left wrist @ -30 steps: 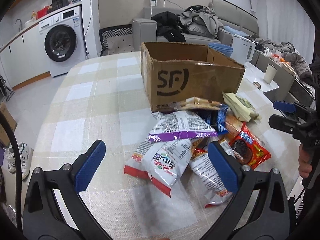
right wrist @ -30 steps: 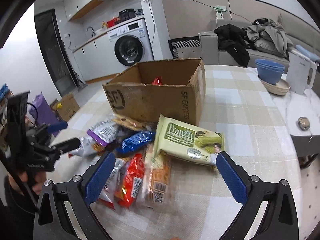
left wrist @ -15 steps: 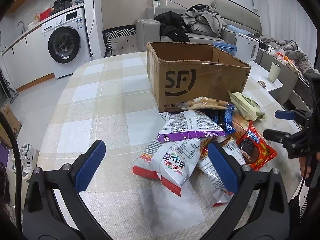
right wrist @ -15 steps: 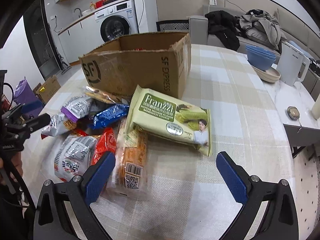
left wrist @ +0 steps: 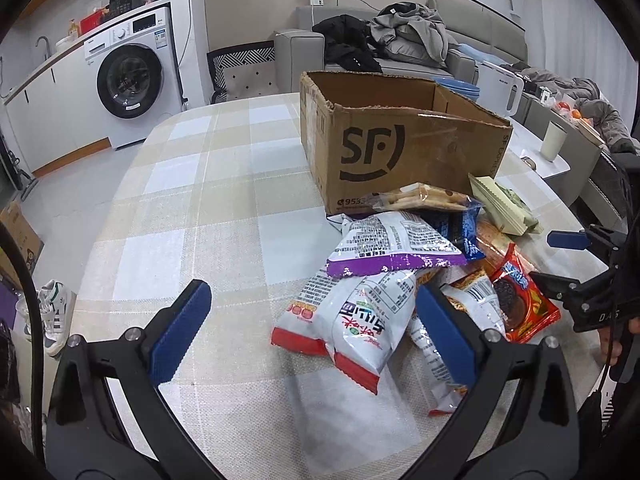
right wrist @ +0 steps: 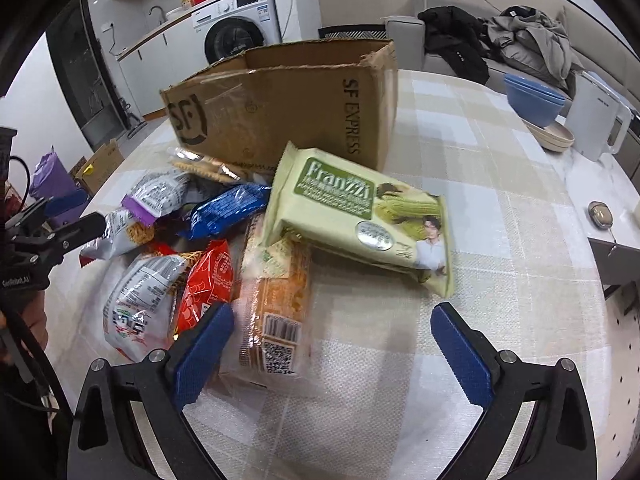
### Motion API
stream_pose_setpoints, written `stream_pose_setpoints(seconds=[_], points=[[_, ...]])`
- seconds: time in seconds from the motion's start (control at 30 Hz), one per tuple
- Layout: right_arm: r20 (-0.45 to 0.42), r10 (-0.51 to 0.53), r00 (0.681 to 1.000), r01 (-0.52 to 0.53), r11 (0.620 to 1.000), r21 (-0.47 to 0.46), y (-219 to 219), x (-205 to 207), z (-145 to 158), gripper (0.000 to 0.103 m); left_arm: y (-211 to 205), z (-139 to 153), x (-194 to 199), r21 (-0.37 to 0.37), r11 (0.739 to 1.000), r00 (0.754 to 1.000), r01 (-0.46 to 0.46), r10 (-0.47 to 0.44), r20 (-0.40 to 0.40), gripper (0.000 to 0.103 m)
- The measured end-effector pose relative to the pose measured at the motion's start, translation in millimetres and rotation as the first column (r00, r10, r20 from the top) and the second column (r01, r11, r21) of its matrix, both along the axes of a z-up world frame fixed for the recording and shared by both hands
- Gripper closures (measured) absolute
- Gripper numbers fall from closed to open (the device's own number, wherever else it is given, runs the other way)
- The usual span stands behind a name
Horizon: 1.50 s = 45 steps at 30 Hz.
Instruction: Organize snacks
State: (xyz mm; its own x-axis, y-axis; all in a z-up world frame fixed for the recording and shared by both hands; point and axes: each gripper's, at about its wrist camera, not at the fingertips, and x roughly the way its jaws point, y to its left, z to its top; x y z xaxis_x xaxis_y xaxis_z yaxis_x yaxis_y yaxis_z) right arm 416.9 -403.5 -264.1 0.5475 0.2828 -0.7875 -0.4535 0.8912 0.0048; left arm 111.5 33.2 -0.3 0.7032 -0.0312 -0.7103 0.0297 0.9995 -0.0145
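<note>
A brown SF Express cardboard box [left wrist: 404, 148] [right wrist: 288, 116] stands open on the checked table. Snack packets lie heaped in front of it. A green Franzzi biscuit pack [right wrist: 360, 216] leans on an orange cracker pack [right wrist: 276, 304]. A white and red chip bag [left wrist: 352, 316] and a purple-edged bag [left wrist: 392, 248] lie nearest my left gripper [left wrist: 316, 328], which is open and empty. A red cookie pack [left wrist: 520, 300] and a blue pack [right wrist: 224, 212] sit in the heap. My right gripper [right wrist: 332, 344] is open over the orange pack, holding nothing.
Blue bowls [right wrist: 534, 100] and a white kettle [right wrist: 596, 120] stand at the table's far right. A washing machine [left wrist: 132, 80] and a sofa with clothes [left wrist: 400, 44] lie beyond. The table's left half [left wrist: 180, 208] shows bare cloth.
Both grippers have moved closer to the snack heap and lower. The right gripper has come down over the orange cracker pack. Both stay open.
</note>
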Motion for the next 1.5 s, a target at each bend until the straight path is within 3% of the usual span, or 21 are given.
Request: stream_pose_setpoints(seconds=[0.4,0.63,0.9,0.97,1.13,1.5], points=[[0.02,0.007,1.0,-0.006,0.999,-0.051,18,0,-8,0.012,-1,-12,5,0.003,1.0,1.0,0.005,-0.005,-0.026,0.001],[0.018,0.035,0.999,-0.034,0.995,-0.098,33,-4,-16,0.026,-2,-16,7,0.006,1.0,0.999,0.007,-0.007,-0.034,0.001],[0.039,0.036,0.999,-0.032,0.995,-0.096,42,-6,-15,0.032,-2,-18,8,0.004,1.0,0.999,0.005,-0.005,-0.037,0.001],[0.039,0.04,0.998,-0.037,0.996,-0.087,42,-8,-15,0.035,-2,-18,8,0.007,1.0,0.999,0.005,-0.005,-0.037,0.001],[0.052,0.059,0.997,-0.055,0.996,-0.077,47,-14,-15,0.063,-1,-20,9,0.005,1.0,0.999,0.005,-0.005,-0.039,0.001],[0.046,0.07,0.996,-0.07,0.997,-0.011,43,-16,-9,0.065,0,-23,9,0.006,1.0,0.999,0.007,-0.007,-0.041,0.001]])
